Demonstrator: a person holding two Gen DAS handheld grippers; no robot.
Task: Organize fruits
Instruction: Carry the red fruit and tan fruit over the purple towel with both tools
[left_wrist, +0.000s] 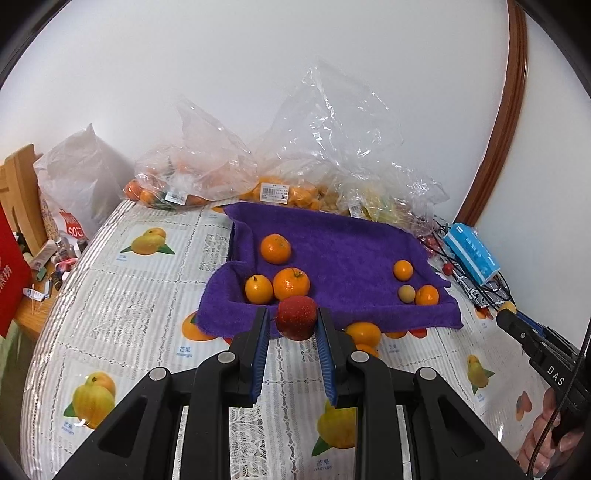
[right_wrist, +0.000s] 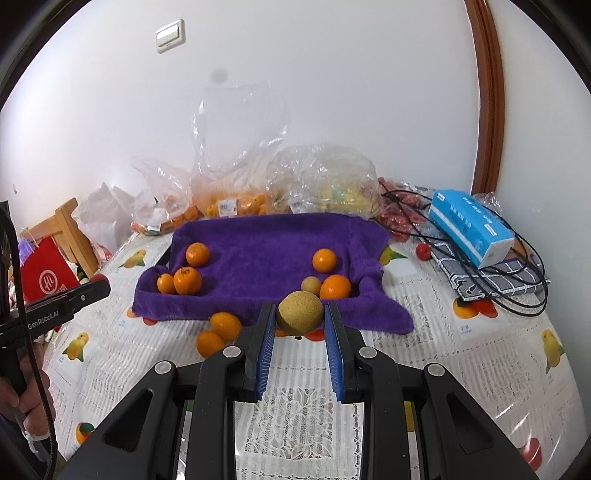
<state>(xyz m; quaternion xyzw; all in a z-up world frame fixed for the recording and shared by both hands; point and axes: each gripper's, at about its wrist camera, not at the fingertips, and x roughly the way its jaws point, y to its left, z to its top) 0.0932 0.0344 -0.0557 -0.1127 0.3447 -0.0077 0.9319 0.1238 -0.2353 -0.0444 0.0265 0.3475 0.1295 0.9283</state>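
My left gripper (left_wrist: 293, 317) is shut on a small red fruit (left_wrist: 297, 316), held above the tablecloth just in front of the purple towel (left_wrist: 343, 243). My right gripper (right_wrist: 300, 314) is shut on a round tan fruit (right_wrist: 299, 312), also just short of the towel's (right_wrist: 258, 236) front edge. On the towel lie three oranges (left_wrist: 291, 283) at the left and two oranges (left_wrist: 402, 269) with a small tan fruit (left_wrist: 406, 293) at the right. Two more oranges (right_wrist: 225, 325) lie on the table in front of the towel.
Clear plastic bags of fruit (left_wrist: 280, 192) stand behind the towel against the wall. A blue tissue box (right_wrist: 471, 225) lies on a notebook with black cables at the right. A red bag (right_wrist: 46, 277) and a wooden chair (right_wrist: 70, 225) stand off the table's left.
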